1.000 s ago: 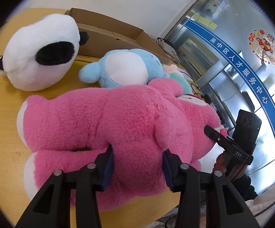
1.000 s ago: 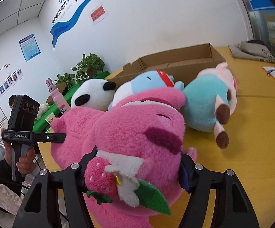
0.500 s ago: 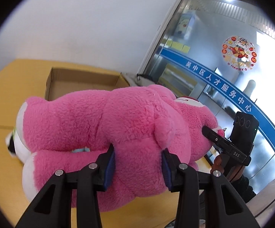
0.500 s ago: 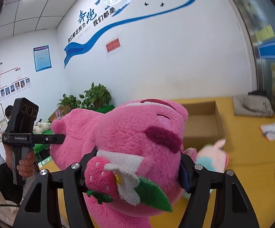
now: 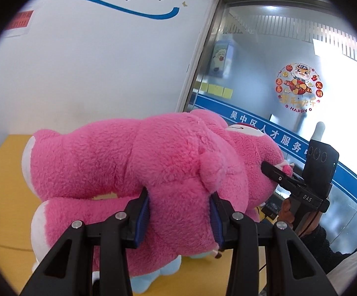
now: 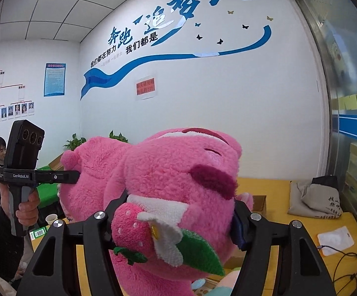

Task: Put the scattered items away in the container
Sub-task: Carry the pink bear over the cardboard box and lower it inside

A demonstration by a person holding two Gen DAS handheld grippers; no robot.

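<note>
Item: pink plush bear (image 5: 139, 162), large, soft, one of the scattered toys.

Step in hand: carry. I hold the bear clear above the yellow counter (image 5: 3, 197), between both tools. I judge it lifted and not yet over the container.

Left fingers (image 5: 179, 218): clenched on the bear's body, blue pads sunk into the fur on either side.

Right fingers (image 6: 176, 218): clenched on the head end, just behind the strawberry (image 6: 131, 227) sewn to its front; the far pad presses the cheek.

Next move, my judgement: swing both hands together over the cardboard box (image 6: 258, 203), partly showing behind the bear, then lower and let go evenly.

Below: a pale blue plush (image 5: 151, 276) on the counter.
</note>
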